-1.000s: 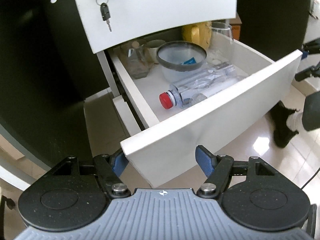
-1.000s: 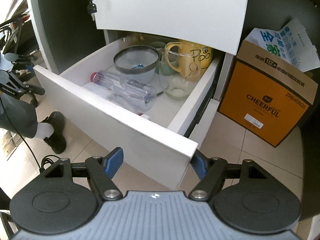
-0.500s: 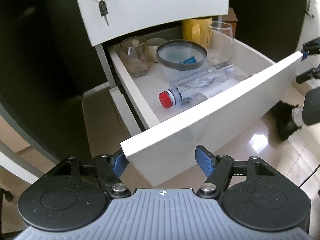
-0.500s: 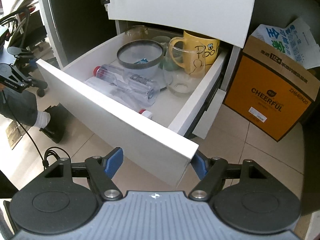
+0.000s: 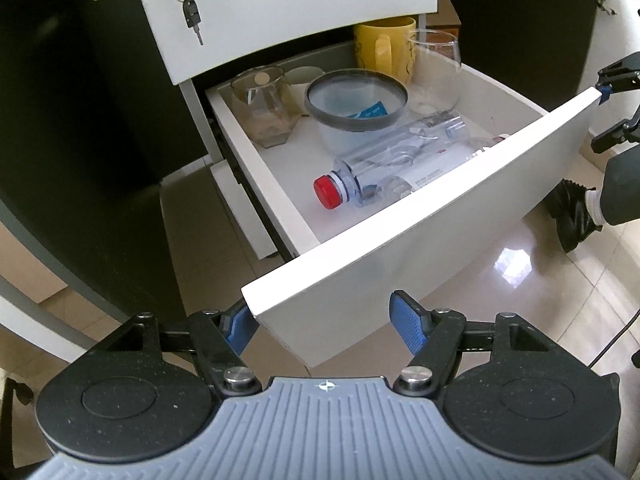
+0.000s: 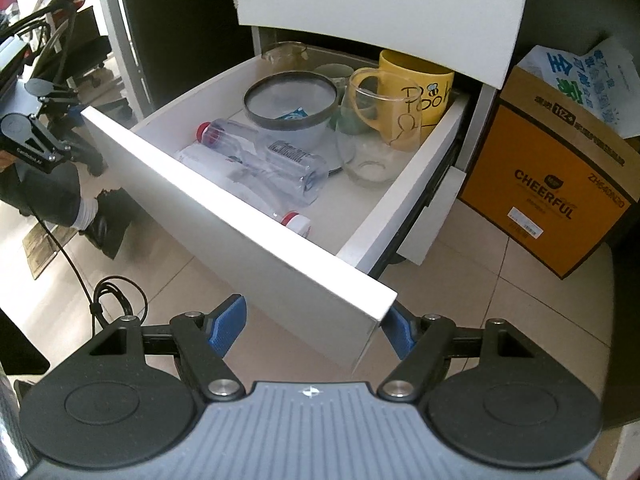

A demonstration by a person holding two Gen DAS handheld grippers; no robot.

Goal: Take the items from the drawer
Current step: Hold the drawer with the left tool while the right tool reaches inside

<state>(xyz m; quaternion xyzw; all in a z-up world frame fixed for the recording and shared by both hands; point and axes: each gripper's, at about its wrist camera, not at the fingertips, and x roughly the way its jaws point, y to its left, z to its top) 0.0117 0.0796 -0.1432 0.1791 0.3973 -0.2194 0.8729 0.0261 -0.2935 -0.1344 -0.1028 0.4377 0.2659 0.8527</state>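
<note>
Blue-padded left gripper [image 5: 326, 326] closing slightly on nothing, right gripper [image 6: 312, 330] parted and empty, both short of the pulled-out white drawer [image 5: 420, 240]. Inside: red-capped bottle [image 5: 384, 168] lying flat, grey-rimmed bowl [image 5: 356, 100], clear glasses, yellow mug [image 6: 416, 88] at the back. Risk of knocking crowded glassware; second bottle's body half hidden behind the front panel.
</note>
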